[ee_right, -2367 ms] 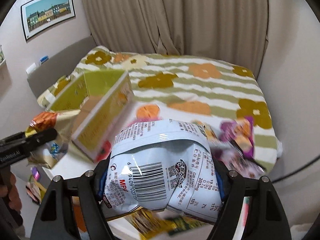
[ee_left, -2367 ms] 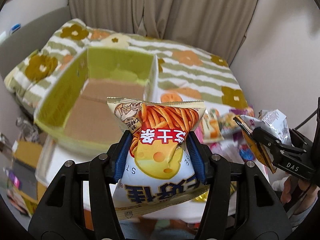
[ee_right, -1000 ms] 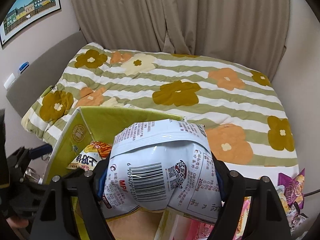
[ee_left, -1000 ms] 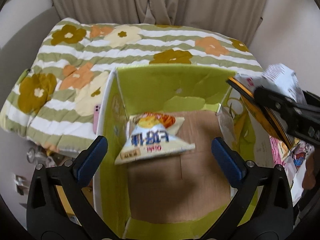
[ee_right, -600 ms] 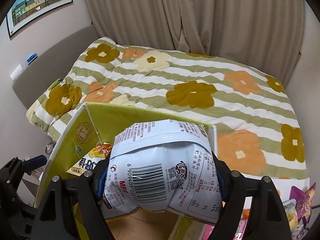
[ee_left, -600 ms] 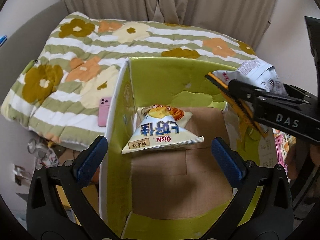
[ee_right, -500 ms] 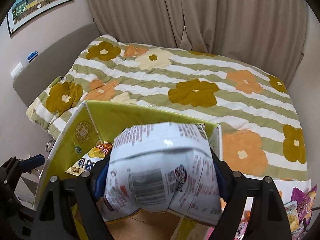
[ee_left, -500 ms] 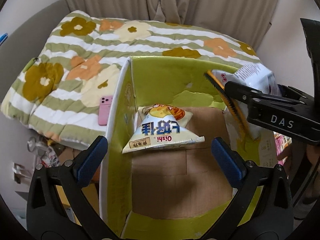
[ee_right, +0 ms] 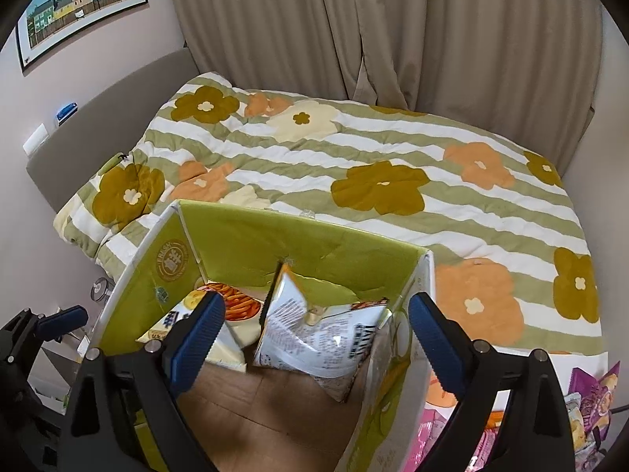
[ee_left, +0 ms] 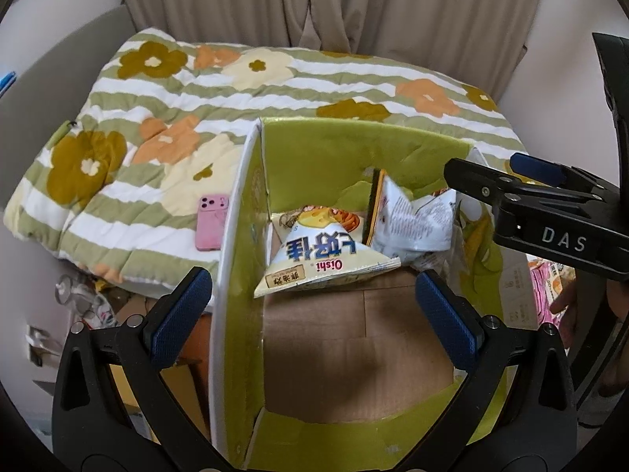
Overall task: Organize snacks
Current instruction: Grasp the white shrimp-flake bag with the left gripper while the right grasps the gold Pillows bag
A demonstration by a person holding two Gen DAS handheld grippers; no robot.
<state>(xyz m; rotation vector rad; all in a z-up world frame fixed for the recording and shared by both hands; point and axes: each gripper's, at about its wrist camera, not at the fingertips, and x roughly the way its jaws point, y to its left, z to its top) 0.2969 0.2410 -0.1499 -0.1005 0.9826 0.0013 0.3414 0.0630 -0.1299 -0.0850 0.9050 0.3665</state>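
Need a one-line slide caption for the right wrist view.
Open right tongs above green box holding two snack bags, bed behind.

Home bedroom — bed with floral striped quilt (ee_right: 354, 165), beige curtains (ee_right: 354, 27), framed picture (ee_right: 78, 4) on wall.

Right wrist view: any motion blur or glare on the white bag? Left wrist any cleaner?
Right wrist view: the white bag in the box looks soft, its print smeared, with small glare spots. Left wrist view: the Oishi bag reads sharp; fisheye bends the box wall, and the frame corners vignette black.
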